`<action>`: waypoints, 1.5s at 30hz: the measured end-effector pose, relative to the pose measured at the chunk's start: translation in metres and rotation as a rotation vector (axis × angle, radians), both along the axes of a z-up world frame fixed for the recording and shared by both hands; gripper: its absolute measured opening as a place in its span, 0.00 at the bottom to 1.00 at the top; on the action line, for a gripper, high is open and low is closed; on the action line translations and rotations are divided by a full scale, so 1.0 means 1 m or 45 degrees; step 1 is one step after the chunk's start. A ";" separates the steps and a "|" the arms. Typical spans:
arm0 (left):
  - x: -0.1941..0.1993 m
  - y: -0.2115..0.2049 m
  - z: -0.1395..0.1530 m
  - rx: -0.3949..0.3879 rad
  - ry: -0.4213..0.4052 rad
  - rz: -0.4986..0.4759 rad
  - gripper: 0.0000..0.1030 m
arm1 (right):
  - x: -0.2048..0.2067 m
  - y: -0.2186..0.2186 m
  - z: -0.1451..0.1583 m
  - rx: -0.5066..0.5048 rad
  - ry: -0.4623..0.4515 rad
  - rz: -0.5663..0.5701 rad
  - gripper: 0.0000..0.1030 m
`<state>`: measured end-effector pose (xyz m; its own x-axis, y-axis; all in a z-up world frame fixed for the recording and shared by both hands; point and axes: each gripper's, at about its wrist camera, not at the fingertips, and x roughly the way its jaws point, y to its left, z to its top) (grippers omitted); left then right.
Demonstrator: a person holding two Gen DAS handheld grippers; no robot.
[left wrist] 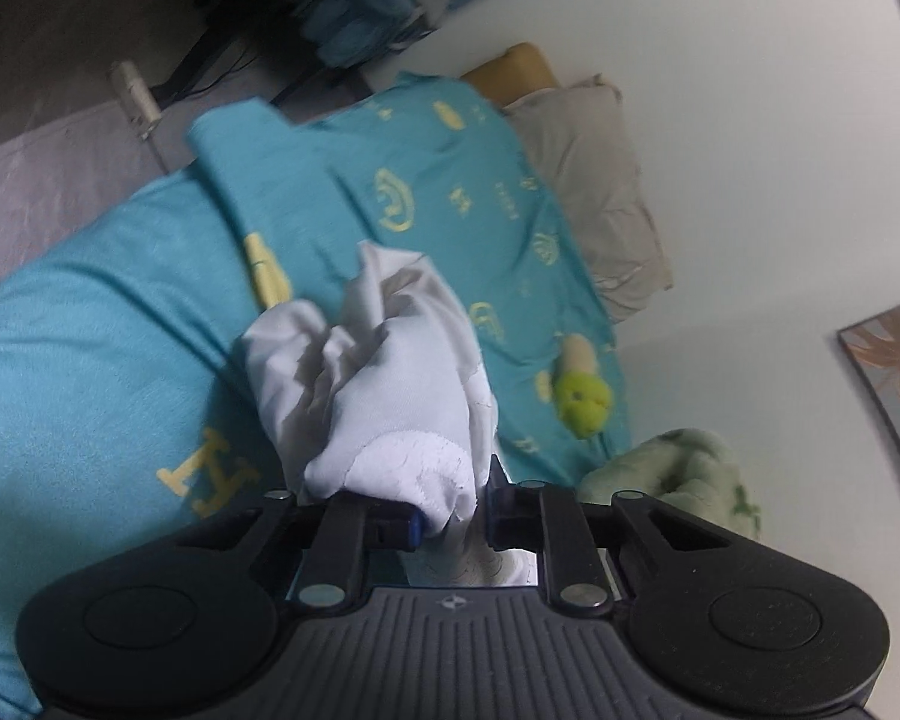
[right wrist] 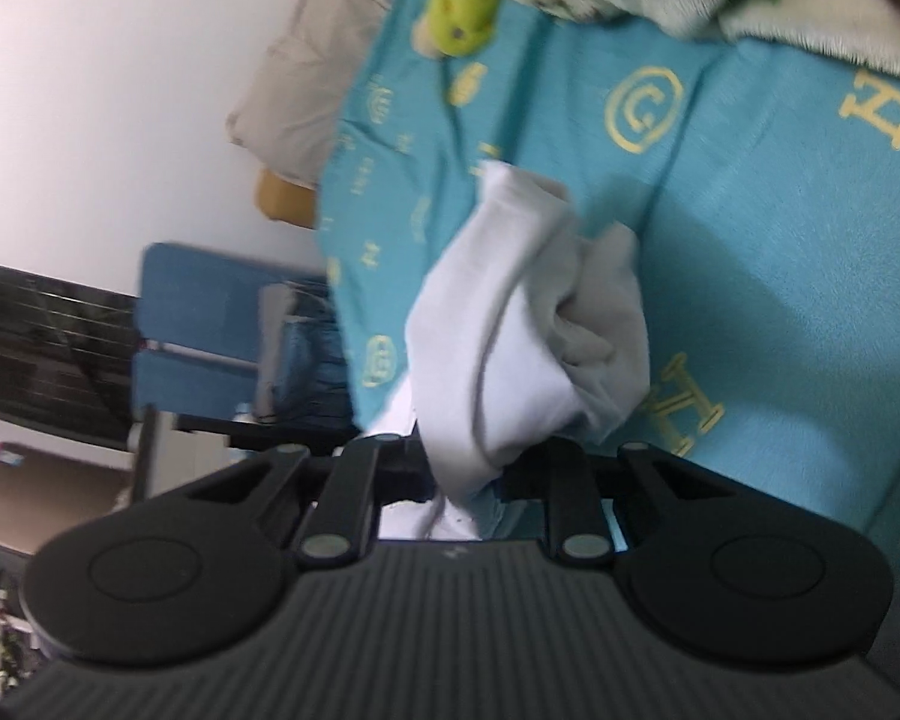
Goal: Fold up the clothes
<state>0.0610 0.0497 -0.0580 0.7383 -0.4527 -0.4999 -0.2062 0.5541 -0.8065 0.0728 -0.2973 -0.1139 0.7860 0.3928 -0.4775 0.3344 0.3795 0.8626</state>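
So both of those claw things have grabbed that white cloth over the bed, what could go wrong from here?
1. The white garment is bunched into a wad at both the left gripper and the right gripper, so lifting may not spread it flat for folding.
2. Each gripper seems to pinch only a small bit of fabric, which could slip out.
3. The hanging cloth could drag across the teal bedspread and nudge the yellow-green plush toy.

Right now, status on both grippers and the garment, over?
Left gripper shut on white garment. Right gripper shut on it too, cloth bunched above teal bedsheet. Nothing in the way.
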 end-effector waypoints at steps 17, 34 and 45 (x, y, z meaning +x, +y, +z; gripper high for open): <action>0.101 -0.259 0.231 -0.030 -0.379 -0.315 0.16 | 0.028 -0.207 0.205 -0.136 -0.420 -0.177 0.19; 0.197 -0.522 0.116 -0.040 -0.438 -0.788 0.17 | 0.018 -0.390 0.160 -0.471 -0.335 -0.525 0.19; 0.161 -0.493 0.045 0.206 -0.463 -0.893 0.30 | -0.030 -0.342 0.080 -0.439 -0.164 -0.569 0.23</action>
<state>0.2222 -0.4432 -0.0127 0.4379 -0.8139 -0.3819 0.4930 0.5726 -0.6550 0.0424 -0.6392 -0.0337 0.9002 -0.1516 -0.4083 0.4270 0.4922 0.7585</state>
